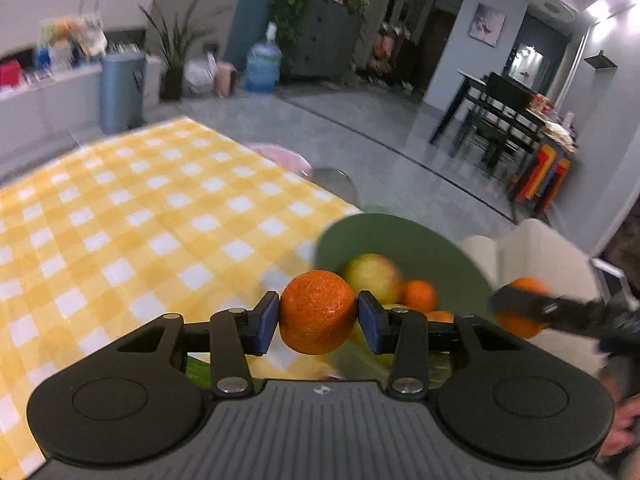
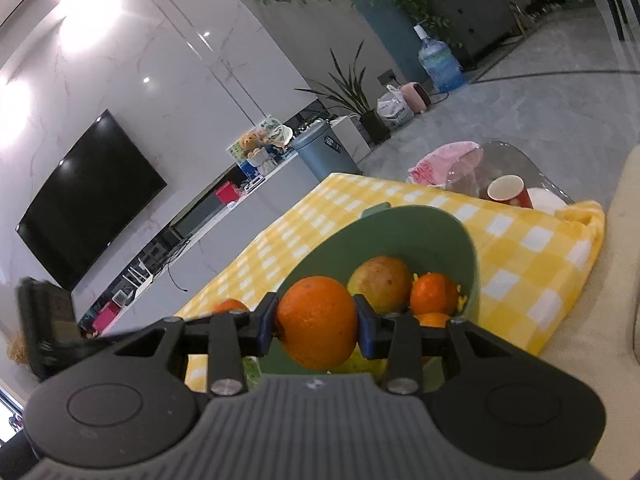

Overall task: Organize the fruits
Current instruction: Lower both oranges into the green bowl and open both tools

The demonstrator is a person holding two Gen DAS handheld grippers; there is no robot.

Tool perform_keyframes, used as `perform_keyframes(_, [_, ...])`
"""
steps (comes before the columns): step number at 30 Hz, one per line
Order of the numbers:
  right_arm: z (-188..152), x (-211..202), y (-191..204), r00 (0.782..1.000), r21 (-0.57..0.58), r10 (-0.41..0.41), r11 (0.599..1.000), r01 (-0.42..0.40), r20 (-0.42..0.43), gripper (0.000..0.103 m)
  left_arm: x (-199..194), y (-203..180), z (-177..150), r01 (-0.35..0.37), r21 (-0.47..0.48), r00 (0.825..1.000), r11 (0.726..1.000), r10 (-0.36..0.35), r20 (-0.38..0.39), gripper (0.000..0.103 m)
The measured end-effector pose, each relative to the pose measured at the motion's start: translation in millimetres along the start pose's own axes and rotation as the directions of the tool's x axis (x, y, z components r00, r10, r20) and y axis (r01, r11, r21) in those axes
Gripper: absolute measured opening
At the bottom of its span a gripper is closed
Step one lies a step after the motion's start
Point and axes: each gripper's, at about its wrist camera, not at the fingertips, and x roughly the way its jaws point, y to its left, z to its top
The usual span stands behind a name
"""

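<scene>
A home living room: wall-mounted television (image 2: 90,200) at nine o'clock, potted plants (image 2: 352,88) and water jug (image 2: 440,64) at one, dining table (image 1: 500,112) beyond.

a yellow-and-white checked cloth (image 2: 520,248) covers the worktop. past its far edge lie a pink bag (image 2: 448,166) and a red cup (image 2: 508,194). a black tv (image 2: 88,200) hangs on the marble wall; a blue bin (image 2: 326,152), a potted plant (image 2: 352,92) and a water jug (image 2: 440,64) stand on the floor.
</scene>
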Motion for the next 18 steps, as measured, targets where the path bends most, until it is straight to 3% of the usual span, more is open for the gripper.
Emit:
perform_keyframes(7, [-4,6,-4,0.997,-0.028,-0.003,1.000,0.001,-0.071,0.040,21,-35,18,0.082,-0.062,0.995,0.995,-0.085,-0.055,0.049])
perform_keyframes(8, [-5,6,-4,0.998,-0.028,-0.001,1.000,-0.001,-0.066,0.042,26,-37,20,0.074,-0.062,0.996,0.995,-0.077,-0.054,0.049])
perform_keyframes(9, [-4,5,-4,0.998,-0.023,0.011,1.000,-0.012,-0.060,0.055,31,-40,20,0.055,-0.059,0.997,0.997,-0.058,-0.047,0.049])
perform_keyframes(10, [-4,3,-3,0.999,-0.025,0.024,0.999,-0.025,-0.048,0.061,36,-42,21,0.019,-0.057,0.999,0.998,-0.021,-0.036,0.049])
perform_keyframes(13, [0,-5,-4,0.999,-0.033,0.037,0.999,-0.036,0.005,0.061,44,-44,22,-0.059,-0.056,0.998,0.997,0.058,-0.011,0.049])
perform_keyframes(18, [3,-12,-19,0.998,0.034,0.035,0.999,-0.037,0.044,0.061,52,-36,22,-0.043,-0.093,0.998,0.995,0.039,-0.045,0.049])
